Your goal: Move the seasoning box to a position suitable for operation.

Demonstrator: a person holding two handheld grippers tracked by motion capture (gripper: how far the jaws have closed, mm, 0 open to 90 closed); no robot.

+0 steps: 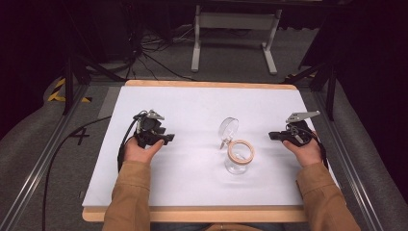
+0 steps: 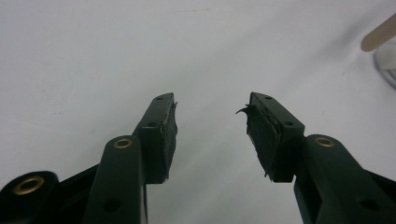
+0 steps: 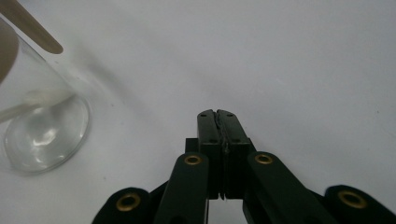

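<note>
A clear glass jar (image 1: 236, 163) stands at the middle of the white table (image 1: 192, 103), with a tan ring (image 1: 241, 151) around its mouth. A round clear lid (image 1: 228, 128) tilts up just behind it. My left gripper (image 1: 169, 138) rests left of the jar, a hand's width away, pointing toward it. Its jaws are open with nothing between them (image 2: 210, 105). My right gripper (image 1: 272, 135) lies right of the jar and is shut on nothing (image 3: 217, 114). The jar (image 3: 42, 135) and a tan wooden strip (image 3: 32, 28) sit at that view's left; the strip's tip (image 2: 378, 39) shows beside the glass (image 2: 387, 65).
The white cover lies on a wooden board (image 1: 192, 214) whose edge shows at the front. Metal rails (image 1: 43, 154) run along both sides. A white frame stand (image 1: 235, 33) and cables (image 1: 144, 53) sit on the floor beyond the far edge.
</note>
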